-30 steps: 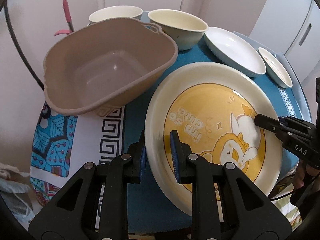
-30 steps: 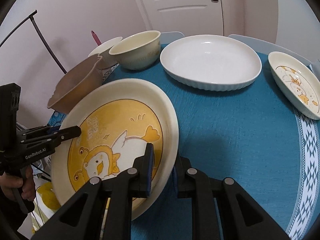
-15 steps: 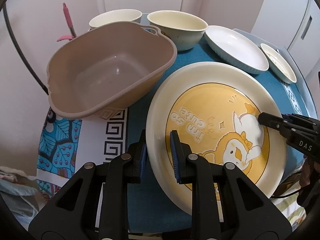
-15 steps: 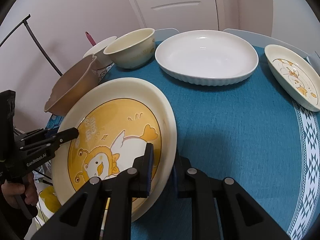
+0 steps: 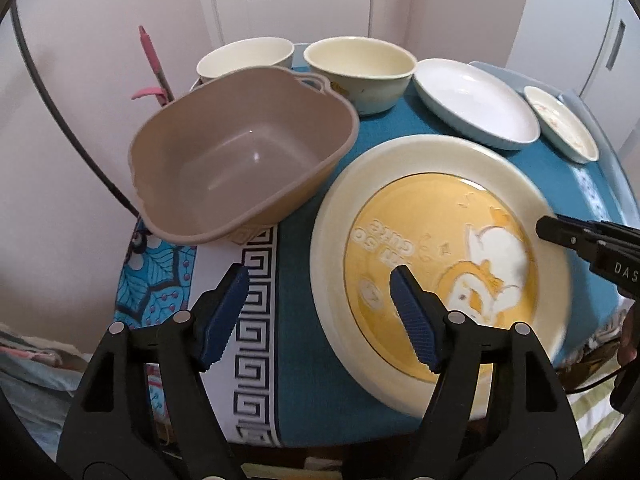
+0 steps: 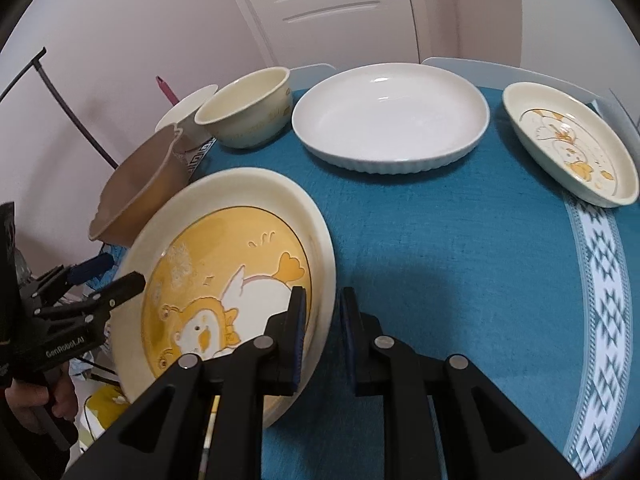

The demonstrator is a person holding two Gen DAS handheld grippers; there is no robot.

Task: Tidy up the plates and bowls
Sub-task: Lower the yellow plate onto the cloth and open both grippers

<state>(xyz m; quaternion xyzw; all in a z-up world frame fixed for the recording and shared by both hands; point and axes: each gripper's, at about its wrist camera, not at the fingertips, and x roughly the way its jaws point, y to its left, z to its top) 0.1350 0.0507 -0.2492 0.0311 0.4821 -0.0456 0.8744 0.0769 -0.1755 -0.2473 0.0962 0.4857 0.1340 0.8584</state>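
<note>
A large cream plate with a yellow duck picture (image 5: 420,240) (image 6: 224,248) hangs tilted over the near left edge of the table. My right gripper (image 6: 323,332) is shut on its rim, and its tip also shows at the plate's right side (image 5: 560,232). My left gripper (image 5: 318,316) (image 6: 112,276) is opening. The plate's left rim lies between its blue pads (image 5: 412,320), but neither pad presses on it. Two cream bowls (image 5: 360,68) (image 5: 244,56), a white oval dish (image 6: 392,120) and a small duck dish (image 6: 568,148) stand at the back.
A brown plastic basin (image 5: 240,160) (image 6: 140,196) stands empty at the table's left edge, close to the plate. A teal cloth (image 6: 440,260) covers the table. Beyond the left edge are a pink-handled tool (image 5: 150,64) and a black rod. A door is behind.
My left gripper's jaws have spread wide and let go of the plate's rim. The right gripper keeps its grip on the plate, which looks slightly blurred.
</note>
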